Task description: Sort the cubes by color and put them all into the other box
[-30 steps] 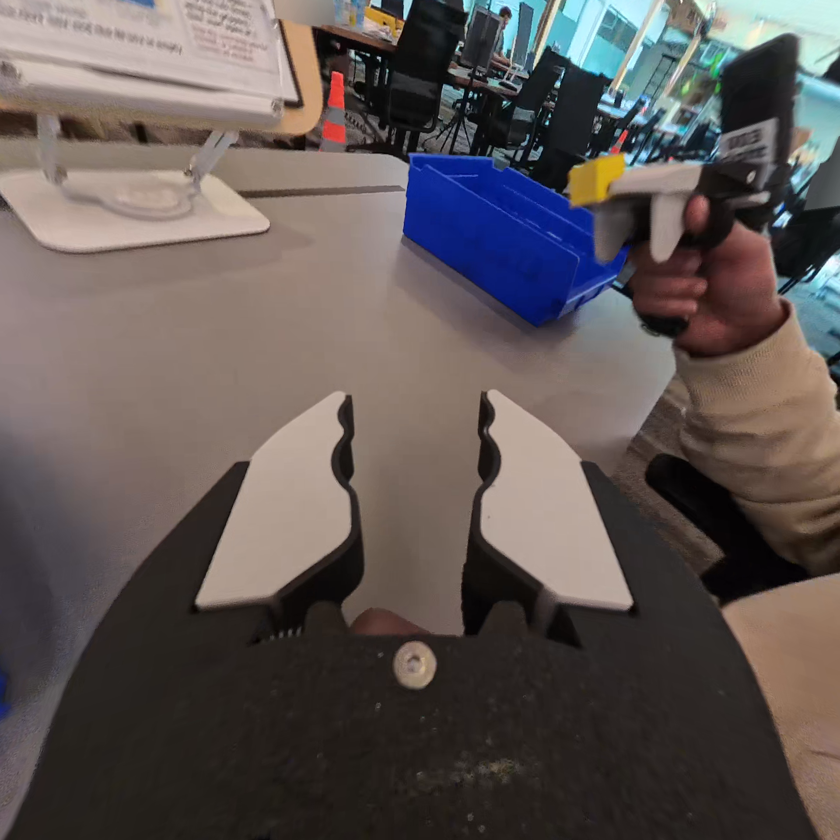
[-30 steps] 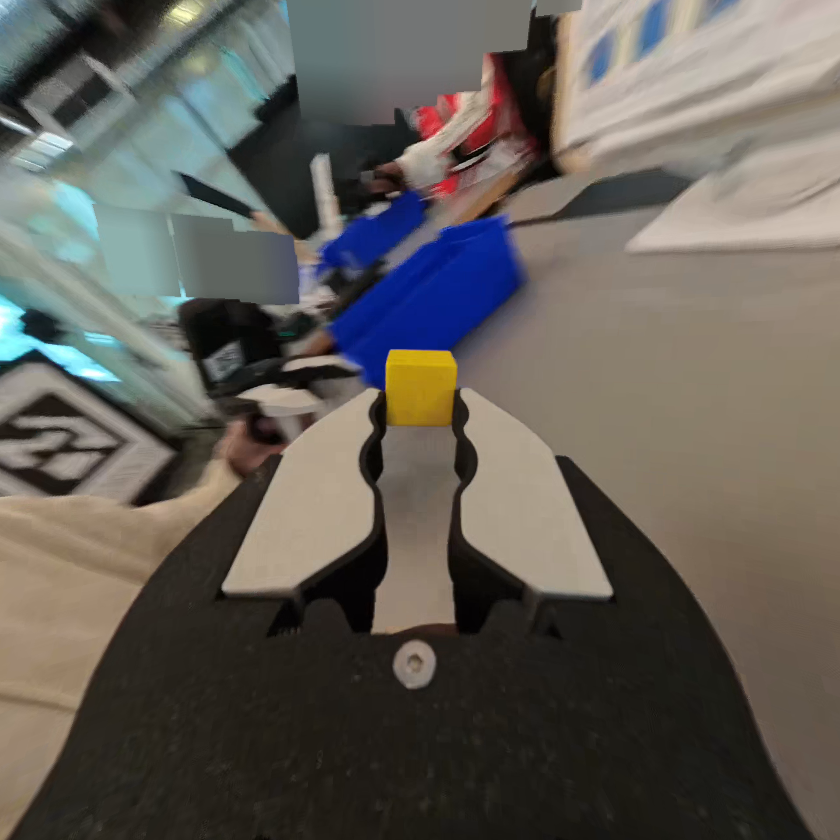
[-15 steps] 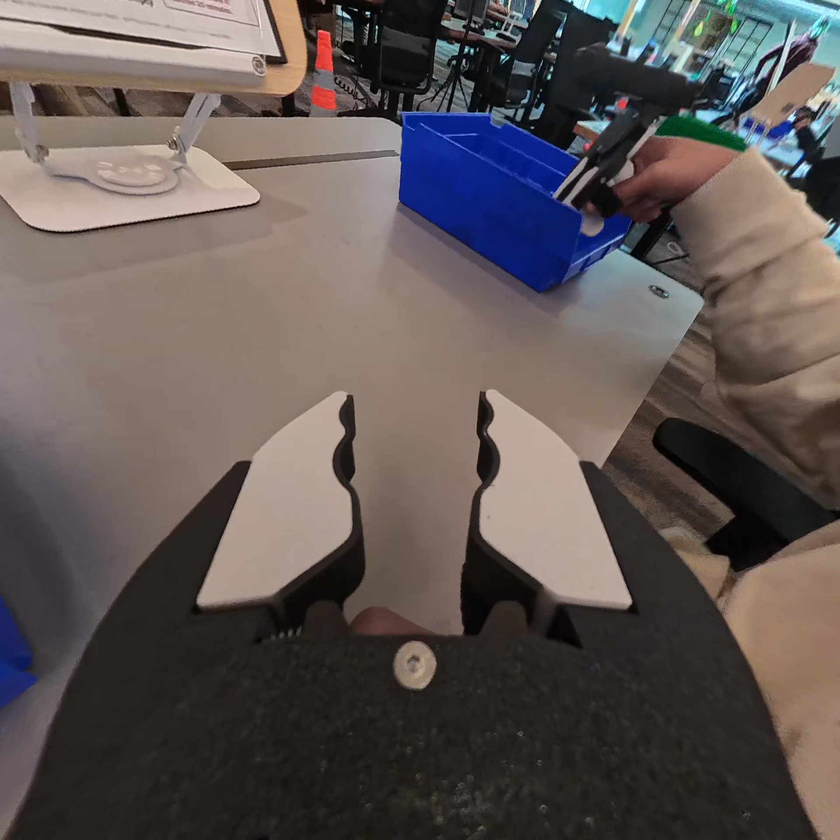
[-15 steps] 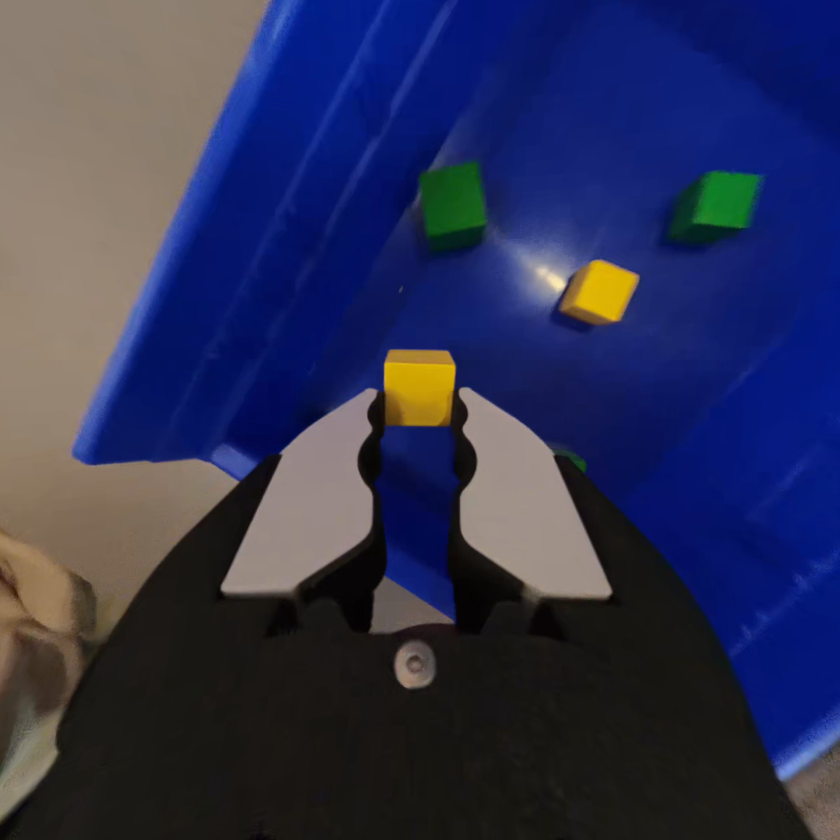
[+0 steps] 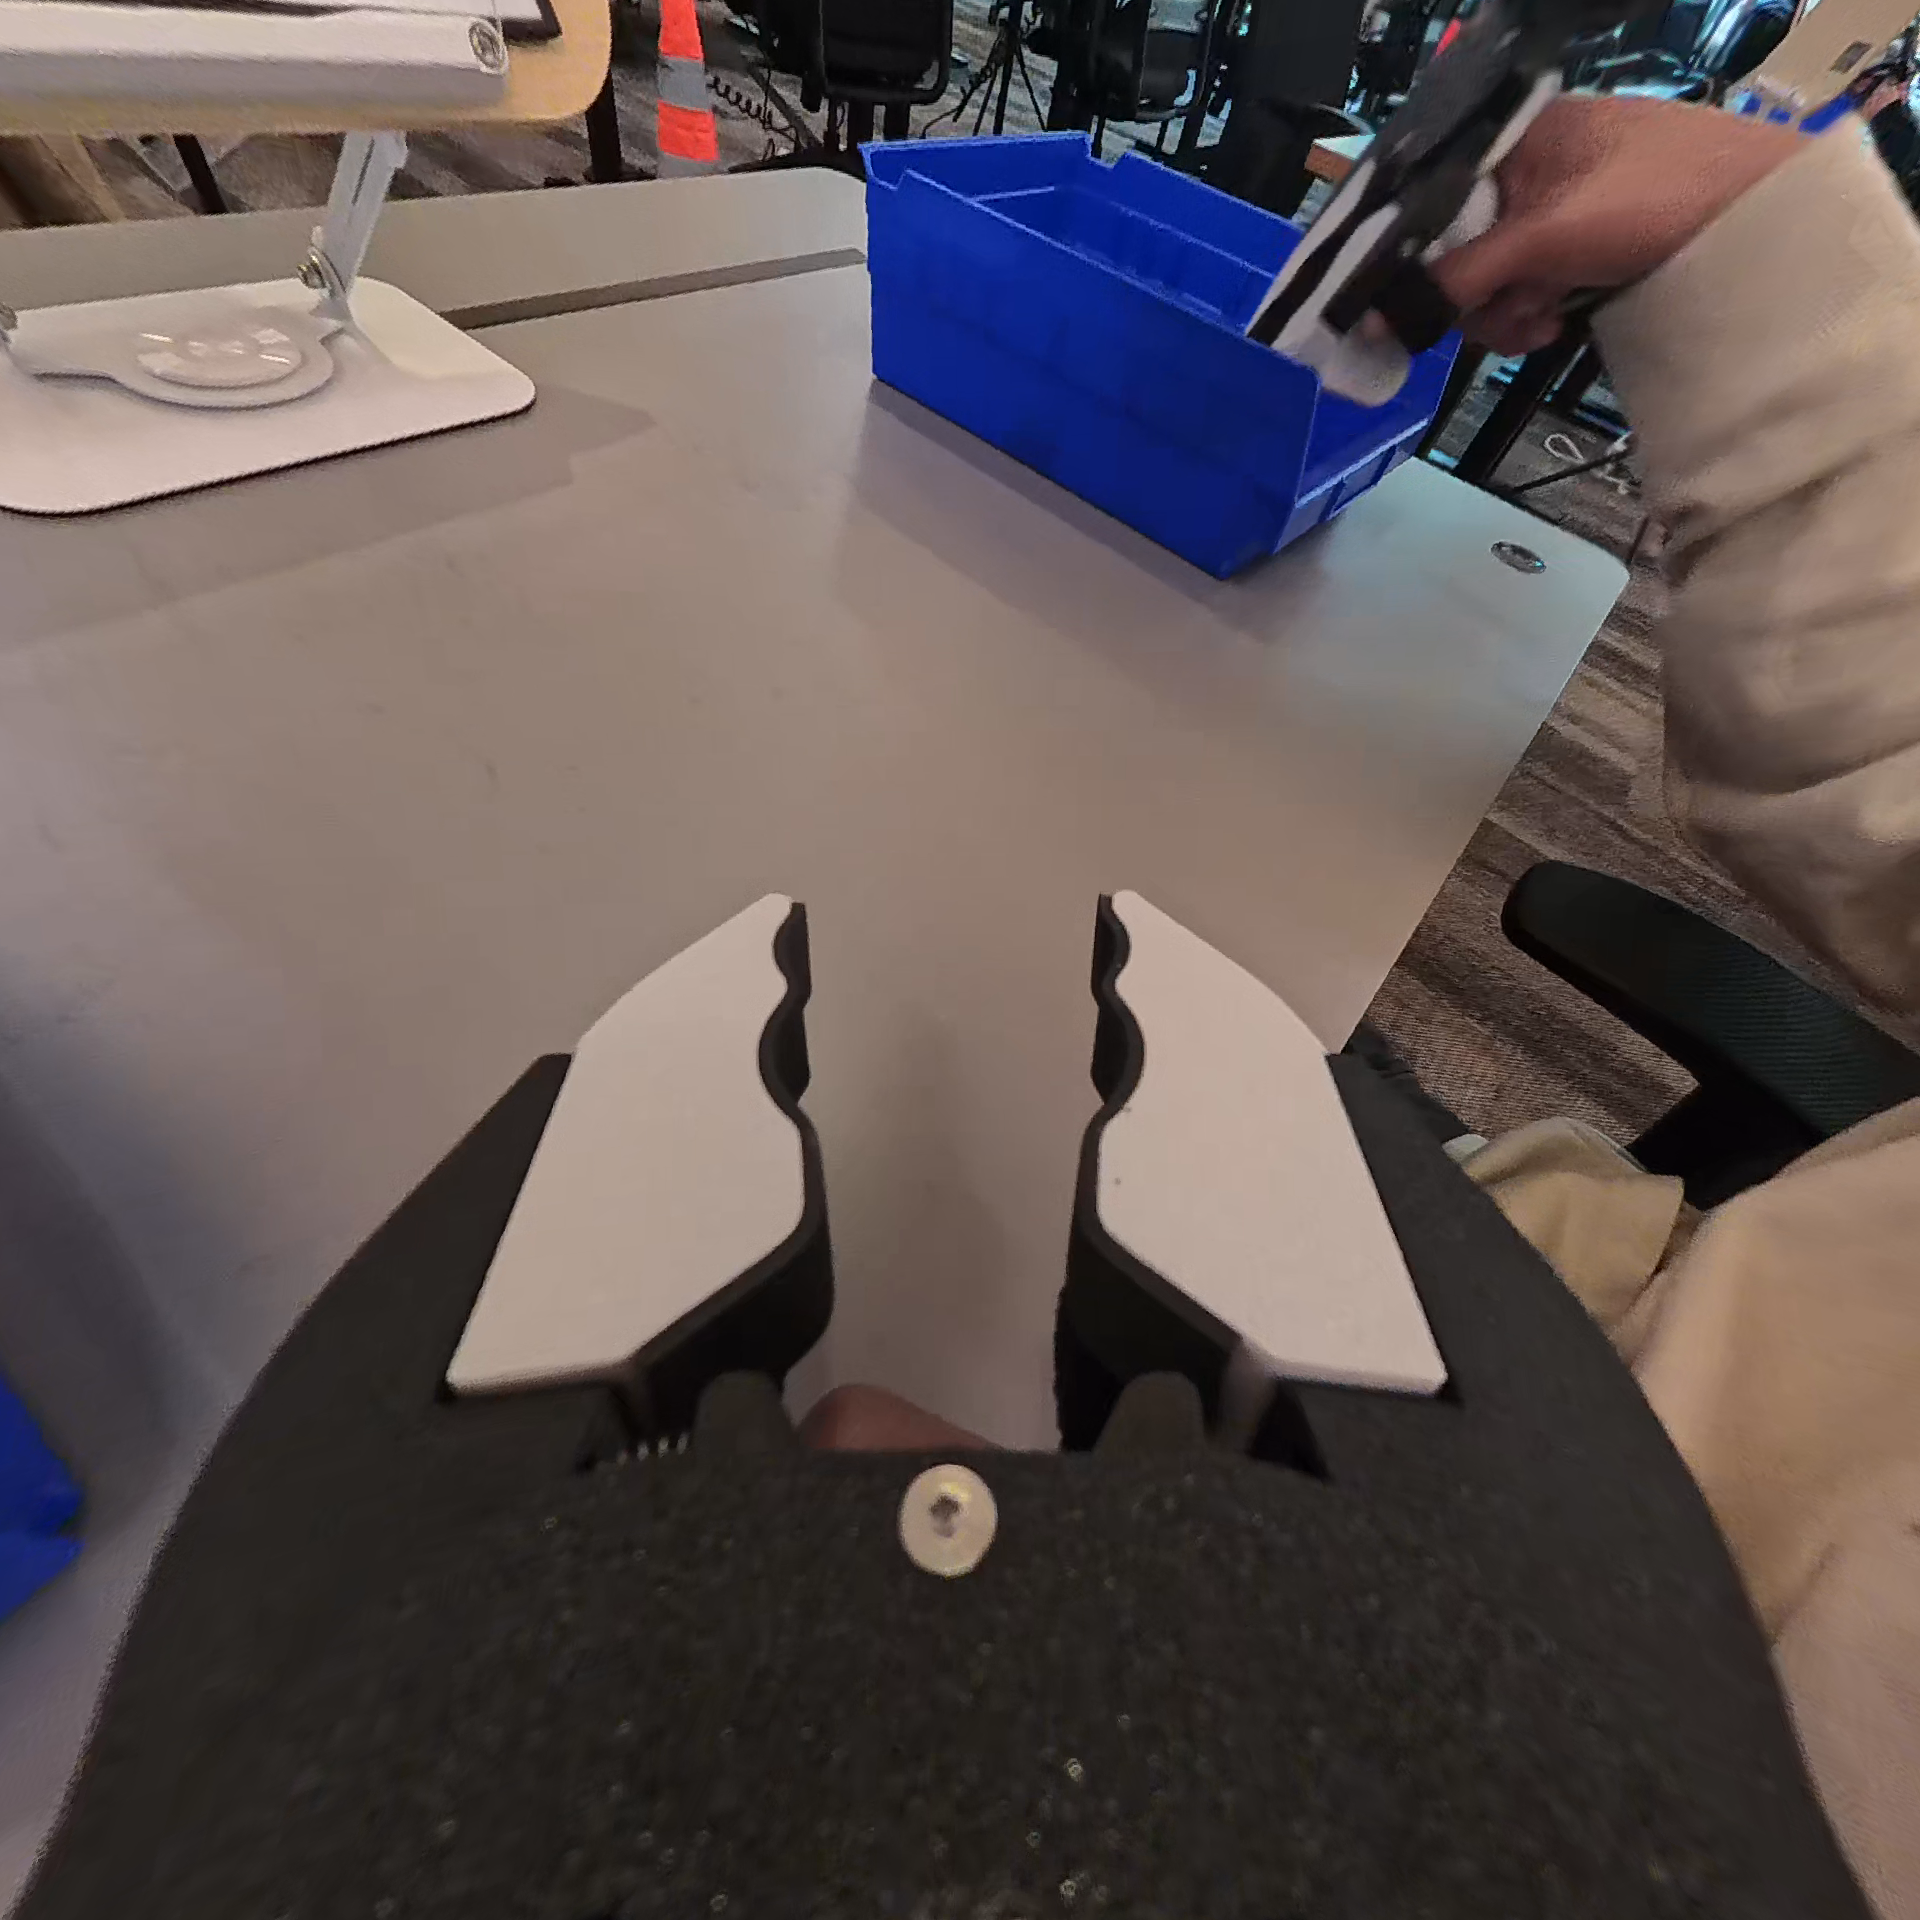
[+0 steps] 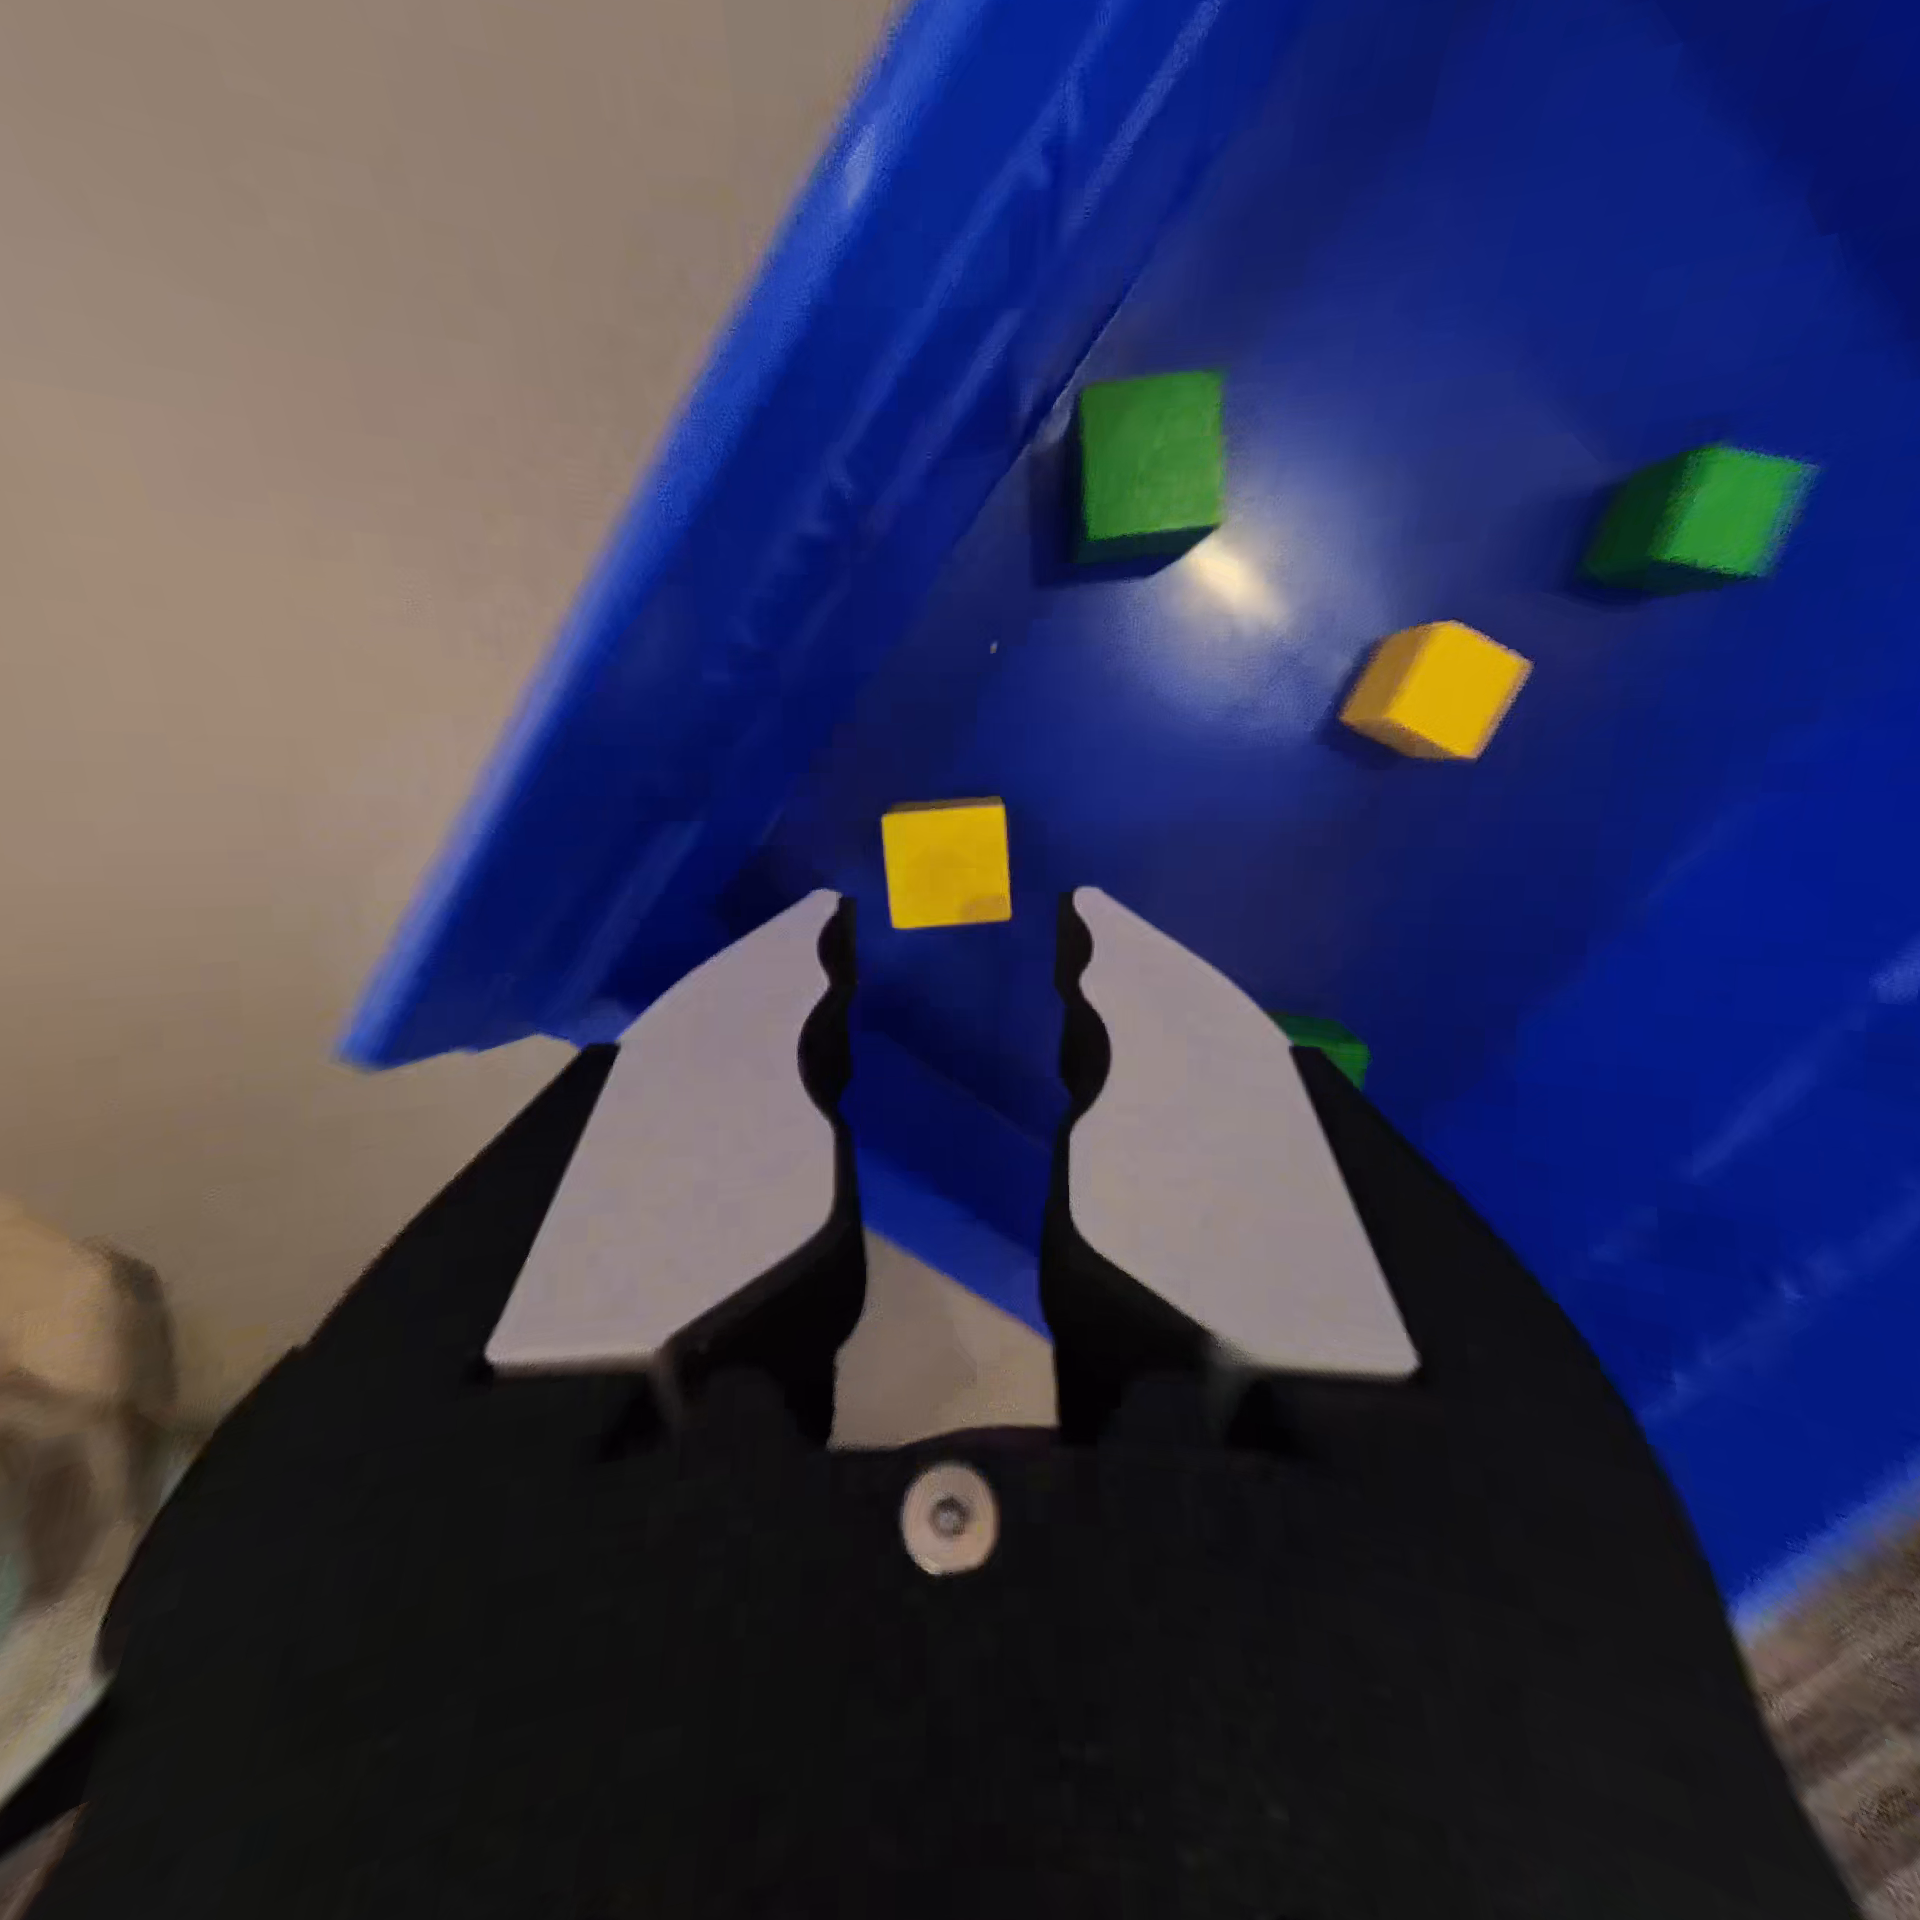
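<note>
While the right gripper [image 6: 951, 909] is hanging over the near end of the blue box [image 6: 727, 665], its jaws are standing apart and the yellow cube [image 6: 945, 862] is sitting just past the fingertips, touching neither one; whether it is in the air or on the box floor, can't tell, frame is blurred. Inside the box a second yellow cube [image 6: 1439, 689] is lying farther in to the right, with two green cubes [image 6: 1151, 468] [image 6: 1704, 516] beyond it near the far side, and another green cube [image 6: 1325, 1044] is peeking out from behind the right finger. Left gripper [image 5: 948, 925] is idling low over the grey counter [image 5: 520, 727], jaws wide apart, nothing between them. From that view the box is sitting at the far right corner of the counter, with the right gripper tilting down into its near end from the right. A white stand [image 5: 239, 384] is sitting far left; a blue scrap is showing at the near left edge.
</note>
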`<state>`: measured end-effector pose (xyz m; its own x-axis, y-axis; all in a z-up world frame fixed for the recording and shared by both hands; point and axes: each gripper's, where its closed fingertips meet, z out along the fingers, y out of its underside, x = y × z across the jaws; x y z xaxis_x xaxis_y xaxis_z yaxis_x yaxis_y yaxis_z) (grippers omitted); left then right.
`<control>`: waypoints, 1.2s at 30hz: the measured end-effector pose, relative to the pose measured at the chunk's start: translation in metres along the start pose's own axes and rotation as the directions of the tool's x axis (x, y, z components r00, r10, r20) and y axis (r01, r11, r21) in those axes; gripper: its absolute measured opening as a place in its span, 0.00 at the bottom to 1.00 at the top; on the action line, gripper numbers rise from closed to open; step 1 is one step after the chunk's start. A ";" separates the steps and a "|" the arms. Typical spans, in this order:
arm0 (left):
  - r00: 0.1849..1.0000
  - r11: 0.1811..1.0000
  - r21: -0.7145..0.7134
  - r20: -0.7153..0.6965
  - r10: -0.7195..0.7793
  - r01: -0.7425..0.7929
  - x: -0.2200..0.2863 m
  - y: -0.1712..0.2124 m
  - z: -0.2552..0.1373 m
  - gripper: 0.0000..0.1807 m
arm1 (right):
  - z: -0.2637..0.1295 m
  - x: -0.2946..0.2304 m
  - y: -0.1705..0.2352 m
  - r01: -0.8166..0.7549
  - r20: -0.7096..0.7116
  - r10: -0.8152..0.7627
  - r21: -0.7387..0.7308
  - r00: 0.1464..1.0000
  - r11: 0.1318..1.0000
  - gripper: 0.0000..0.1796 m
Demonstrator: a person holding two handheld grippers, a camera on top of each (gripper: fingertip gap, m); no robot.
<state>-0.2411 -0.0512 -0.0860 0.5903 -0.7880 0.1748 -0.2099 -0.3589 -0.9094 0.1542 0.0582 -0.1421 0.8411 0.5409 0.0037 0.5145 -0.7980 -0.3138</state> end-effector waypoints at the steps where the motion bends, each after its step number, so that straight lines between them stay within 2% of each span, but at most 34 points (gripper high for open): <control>1: 1.000 1.000 0.002 0.006 0.008 -0.008 0.000 -0.001 -0.001 0.29 | -0.015 -0.003 -0.005 0.000 -0.069 0.006 0.085 0.998 0.996 0.21; 3: 0.999 1.000 0.005 0.025 0.027 -0.027 -0.001 -0.003 -0.004 0.29 | -0.047 -0.023 -0.025 0.002 -0.171 0.060 0.341 0.984 0.940 0.21; 4: 0.999 0.999 0.003 0.034 0.038 -0.038 -0.002 -0.004 -0.004 0.29 | -0.063 -0.042 -0.039 -0.017 -0.160 0.112 0.502 0.981 0.865 0.20; 6: 0.997 0.998 -0.004 0.049 0.055 -0.055 -0.003 -0.005 -0.005 0.29 | -0.084 -0.107 -0.061 -0.089 0.021 0.118 0.788 0.993 0.609 0.20; 7: 0.997 0.998 -0.006 0.053 0.061 -0.061 -0.003 -0.005 -0.004 0.29 | -0.086 -0.146 -0.063 -0.140 0.129 0.057 0.857 0.990 0.496 0.18; 8: 0.997 0.998 -0.009 0.053 0.064 -0.064 -0.003 -0.004 -0.003 0.29 | -0.079 -0.180 -0.061 -0.202 0.223 0.003 0.877 0.975 0.436 0.17; 9: 0.997 0.998 -0.014 0.051 0.064 -0.064 -0.002 -0.003 -0.002 0.29 | -0.067 -0.208 -0.057 -0.248 0.289 -0.036 0.874 0.957 0.418 0.19; 11: 0.997 0.997 -0.031 0.048 0.066 -0.064 -0.001 0.000 0.001 0.29 | -0.045 -0.243 -0.049 -0.285 0.342 -0.072 0.866 0.937 0.410 0.19; 13: 0.995 0.996 -0.039 0.058 0.080 -0.078 -0.002 0.001 0.003 0.29 | -0.033 -0.260 -0.044 -0.265 0.340 -0.095 0.855 0.936 0.446 0.18; 16: 0.972 0.990 -0.057 0.192 0.135 -0.127 -0.021 -0.009 -0.008 0.28 | -0.045 -0.265 -0.042 -0.262 0.343 -0.139 0.873 0.929 0.411 0.17; 20: 0.846 0.989 -0.075 0.512 0.148 -0.127 -0.090 -0.036 -0.067 0.27 | -0.045 -0.262 -0.039 -0.276 0.364 -0.144 0.864 0.920 0.420 0.17; 22: 0.818 0.995 -0.076 0.567 0.097 -0.066 -0.126 -0.043 -0.091 0.27 | -0.049 -0.263 -0.040 -0.319 0.412 -0.154 0.851 0.898 0.417 0.17; 25: 0.772 0.993 -0.118 0.631 0.077 -0.003 -0.192 -0.048 -0.104 0.28 | -0.051 -0.265 -0.043 -0.346 0.446 -0.170 0.841 0.879 0.417 0.17; 27: 0.750 0.985 -0.167 0.657 0.077 0.045 -0.238 -0.047 -0.095 0.29 | -0.047 -0.266 -0.045 -0.336 0.441 -0.171 0.839 0.881 0.429 0.17; 31: 0.730 0.958 -0.200 0.683 -0.014 0.206 -0.323 -0.040 -0.054 0.28 | -0.038 -0.267 -0.048 -0.331 0.440 -0.164 0.831 0.883 0.447 0.17; 36: 0.695 0.875 -0.253 0.709 -0.123 0.413 -0.387 -0.011 -0.005 0.27 | -0.038 -0.270 -0.049 -0.331 0.446 -0.170 0.826 0.878 0.456 0.16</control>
<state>-0.4716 0.2551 -0.1414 0.9883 -0.1488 -0.0343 -0.1372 -0.7665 -0.6275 -0.0919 -0.0587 -0.0914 0.5769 0.7297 -0.3672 -0.1818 -0.3235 -0.9286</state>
